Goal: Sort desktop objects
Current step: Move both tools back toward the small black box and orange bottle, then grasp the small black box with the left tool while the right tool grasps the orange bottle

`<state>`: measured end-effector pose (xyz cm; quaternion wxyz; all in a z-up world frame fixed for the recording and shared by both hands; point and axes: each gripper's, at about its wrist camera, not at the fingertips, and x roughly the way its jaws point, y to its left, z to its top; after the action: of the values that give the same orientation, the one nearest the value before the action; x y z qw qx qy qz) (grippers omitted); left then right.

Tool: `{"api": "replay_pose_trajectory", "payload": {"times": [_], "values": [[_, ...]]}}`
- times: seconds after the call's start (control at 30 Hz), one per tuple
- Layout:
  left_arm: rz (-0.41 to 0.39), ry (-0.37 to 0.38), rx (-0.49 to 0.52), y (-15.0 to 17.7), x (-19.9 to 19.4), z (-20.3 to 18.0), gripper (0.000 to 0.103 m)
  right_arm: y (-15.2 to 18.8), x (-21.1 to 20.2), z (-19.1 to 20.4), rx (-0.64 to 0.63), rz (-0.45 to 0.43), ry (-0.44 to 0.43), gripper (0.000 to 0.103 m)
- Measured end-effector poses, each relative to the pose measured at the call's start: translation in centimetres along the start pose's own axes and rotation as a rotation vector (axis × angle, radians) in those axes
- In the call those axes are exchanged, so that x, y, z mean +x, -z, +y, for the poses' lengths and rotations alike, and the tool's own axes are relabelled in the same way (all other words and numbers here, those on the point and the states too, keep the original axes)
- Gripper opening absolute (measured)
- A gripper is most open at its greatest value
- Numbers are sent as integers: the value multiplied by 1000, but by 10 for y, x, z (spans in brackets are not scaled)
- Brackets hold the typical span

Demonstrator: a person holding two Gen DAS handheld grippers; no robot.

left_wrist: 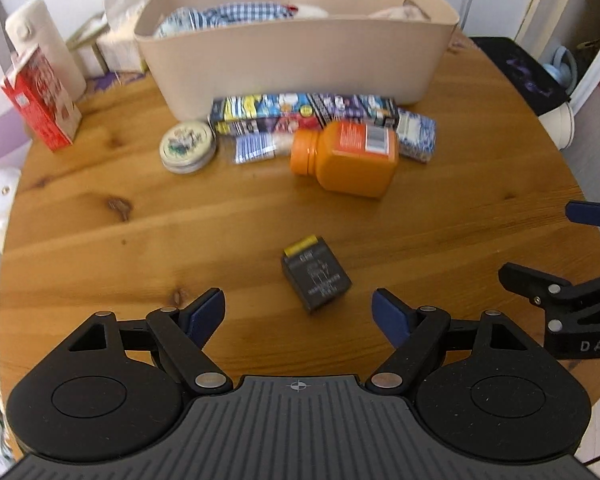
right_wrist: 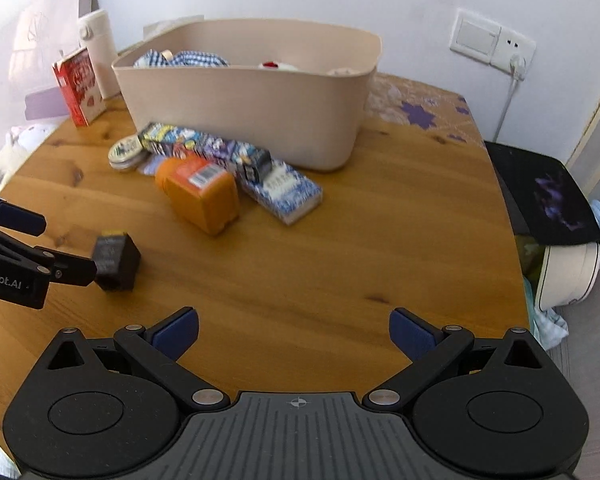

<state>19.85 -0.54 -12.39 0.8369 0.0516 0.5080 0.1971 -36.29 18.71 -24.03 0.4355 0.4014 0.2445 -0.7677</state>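
Observation:
A small black box with a yellow edge (left_wrist: 315, 273) lies on the round wooden table (left_wrist: 140, 220), just ahead of my open, empty left gripper (left_wrist: 298, 312). It also shows in the right wrist view (right_wrist: 115, 262). Farther back lie an orange bottle on its side (left_wrist: 348, 156), a long colourful box (left_wrist: 304, 111), a round tin (left_wrist: 187, 145) and a blue-white packet (left_wrist: 418, 136), all before a beige bin (left_wrist: 292, 60) holding checked cloth. My right gripper (right_wrist: 294, 334) is open and empty over bare wood; the orange bottle (right_wrist: 200, 192) lies ahead to its left.
A red carton (left_wrist: 40, 100) and a white flask (left_wrist: 44, 40) stand at the back left, tissue boxes (left_wrist: 116, 44) beside the bin. A black-covered stool (right_wrist: 548, 196) stands off the table's right edge. A wall socket (right_wrist: 492, 44) is behind.

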Motion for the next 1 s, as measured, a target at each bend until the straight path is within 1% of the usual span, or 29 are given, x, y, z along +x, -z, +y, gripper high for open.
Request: {"api": "replay_pose_trajectory", "payload": {"times": [0.17, 0.37, 0.43, 0.53, 0.57, 0.6, 0.63, 0.77, 0.83, 0.9, 0.97, 1.0], "values": [[52, 8, -51, 0, 16, -1, 82, 4, 9, -4, -16, 28, 1, 103], [116, 8, -160, -5, 33, 3, 82, 0, 22, -7, -44, 33, -25, 103], [133, 20, -172, -6, 37, 0, 82, -3, 28, -5, -66, 38, -34, 103], [135, 1, -178, -6, 41, -4, 81, -9, 34, -3, -102, 38, -47, 103], [136, 5, -174, -7, 43, -4, 76, -11, 37, -2, -113, 39, -54, 103], [139, 17, -167, -8, 45, -5, 64, -13, 39, -2, -121, 40, -59, 103], [146, 25, -157, -9, 47, -6, 61, -14, 41, -1, -126, 41, -64, 103], [131, 20, -158, -15, 50, -5, 59, -22, 51, -1, -150, 49, -87, 103], [118, 12, -156, -18, 51, -2, 53, -27, 55, 0, -163, 48, -97, 103], [106, -4, -155, -22, 51, 1, 39, -31, 60, 1, -180, 43, -112, 103], [99, 2, -160, -26, 52, 8, 33, -36, 63, 3, -202, 31, -129, 103], [100, 12, -163, -29, 53, 11, 33, -39, 65, 4, -215, 23, -140, 103]]}}
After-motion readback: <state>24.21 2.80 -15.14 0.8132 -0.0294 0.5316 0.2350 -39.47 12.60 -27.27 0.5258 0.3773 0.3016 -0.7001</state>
